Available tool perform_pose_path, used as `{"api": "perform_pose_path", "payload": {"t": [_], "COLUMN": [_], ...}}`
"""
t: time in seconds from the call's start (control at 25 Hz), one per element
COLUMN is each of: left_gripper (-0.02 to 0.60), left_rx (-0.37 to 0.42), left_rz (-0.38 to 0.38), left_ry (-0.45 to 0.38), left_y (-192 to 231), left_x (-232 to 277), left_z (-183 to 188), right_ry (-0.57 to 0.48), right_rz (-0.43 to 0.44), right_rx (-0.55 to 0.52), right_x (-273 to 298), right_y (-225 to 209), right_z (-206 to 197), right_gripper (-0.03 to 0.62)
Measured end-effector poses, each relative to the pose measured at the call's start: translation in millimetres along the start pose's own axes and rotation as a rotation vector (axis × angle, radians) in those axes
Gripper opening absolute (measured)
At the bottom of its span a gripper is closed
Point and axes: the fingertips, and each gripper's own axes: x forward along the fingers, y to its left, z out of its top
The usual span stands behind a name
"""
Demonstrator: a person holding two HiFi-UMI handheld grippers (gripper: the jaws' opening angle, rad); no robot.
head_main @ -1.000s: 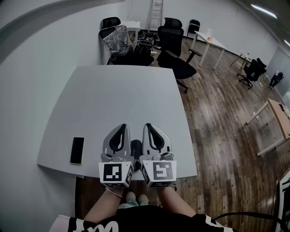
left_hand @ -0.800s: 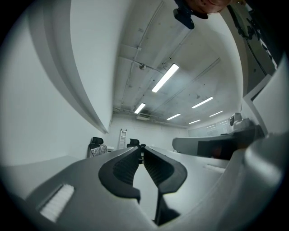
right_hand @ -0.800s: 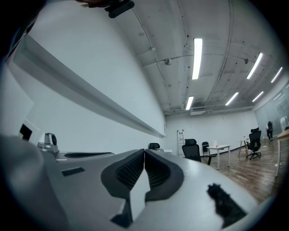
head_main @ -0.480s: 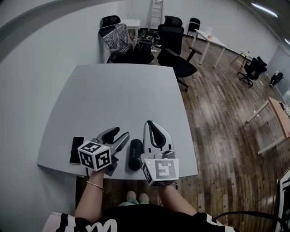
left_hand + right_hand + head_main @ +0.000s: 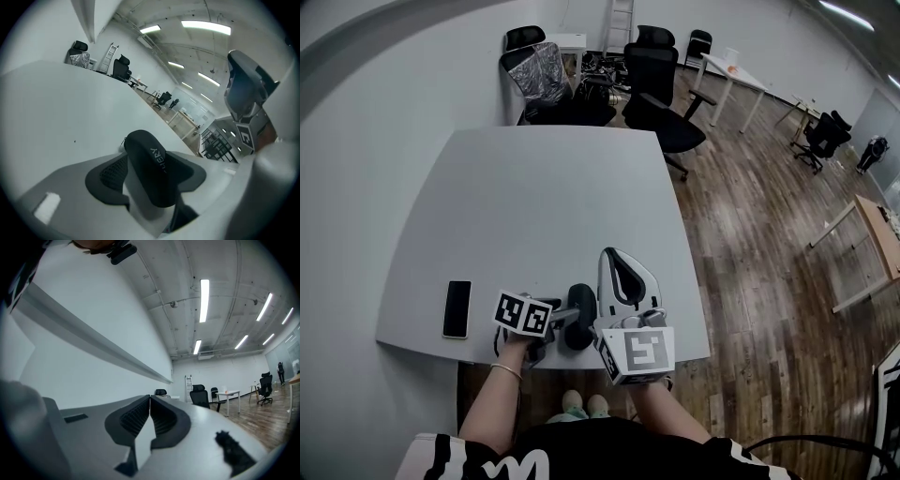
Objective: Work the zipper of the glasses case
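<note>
Now the left claw (image 5: pixel 151 164), jaws just opened, straddles the black glasses case (image 5: pixel 580 323) on the desk (image 5: pixel 544 206), while the right claw (image 5: pixel 149 401) is pressed closed on nothing.

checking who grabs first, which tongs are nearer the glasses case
Left. The left tongs straddle the glasses case, their jaws just opening around it without pressing; the right tongs sit shut beside it.

Light: bright, even; ceiling tubes (image 5: pixel 204 300) overhead
Edges: fisheye bend; dark rounded corners
Focus: nearest foreground soft
</note>
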Motion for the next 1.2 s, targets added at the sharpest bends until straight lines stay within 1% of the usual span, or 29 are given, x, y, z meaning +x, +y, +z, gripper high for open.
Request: {"api": "perform_pose_path", "payload": {"t": [0.12, 0.28, 0.36, 0.44, 0.6, 0.64, 0.68, 0.72, 0.8, 0.92, 0.96, 1.0, 1.08, 1.16, 1.2], "left_gripper": [0.258, 0.295, 0.304, 0.311, 0.299, 0.296, 0.291, 0.284, 0.268, 0.262, 0.261, 0.259, 0.259, 0.261, 0.261], "left_rx": [-0.016, 0.036, 0.047, 0.043, 0.033, 0.035, 0.046, 0.074, 0.179, 0.361, 0.428, 0.51, 0.707, 0.887, 0.953], "left_rz": [-0.013, 0.01, 0.01, 0.002, -0.023, -0.032, -0.035, -0.026, 0.04, 0.183, 0.236, 0.29, 0.391, 0.455, 0.48], "left_ry": [0.014, 0.058, 0.081, 0.083, 0.066, 0.059, 0.046, 0.03, 0.001, -0.053, -0.072, -0.087, -0.115, -0.151, -0.172], "left_y": [-8, -11, -15, -22, -22, -22, -22, -23, -21, -15, -15, -16, -22, -32, -38], "left_x": [3, 18, 36, 46, 50, 51, 51, 48, 35, 11, 2, -6, -22, -35, -41], "left_z": [-3, 7, 1, -8, -6, -7, -7, -6, -2, 11, 16, 21, 31, 40, 45], "right_ry": [-0.002, -0.021, -0.025, -0.024, -0.025, -0.013, 0.006, 0.034, 0.105, 0.204, 0.242, 0.283, 0.36, 0.399, 0.404], "right_rz": [0.01, 0.016, 0.014, 0.014, 0.012, 0.024, 0.054, 0.102, 0.203, 0.275, 0.299, 0.324, 0.373, 0.419, 0.437], "right_rx": [0.006, 0.019, 0.024, 0.035, 0.044, 0.048, 0.05, 0.045, 0.018, -0.013, -0.036, -0.073, -0.144, -0.148, -0.128], "right_x": [-1, 2, 4, 3, 3, 4, 5, 7, 11, 16, 17, 16, 17, 17, 18], "right_y": [3, -3, -9, -12, -22, -24, -24, -21, -14, -14, -12, -8, 4, 16, 22], "right_z": [6, 9, 4, 3, 0, -5, -11, -18, -32, -52, -60, -68, -83, -91, -92], "right_gripper": [0.006, 0.006, 0.006, 0.006, 0.006, 0.006, 0.006, 0.006, 0.008, 0.009, 0.024, 0.044, 0.075, 0.089, 0.092]}}
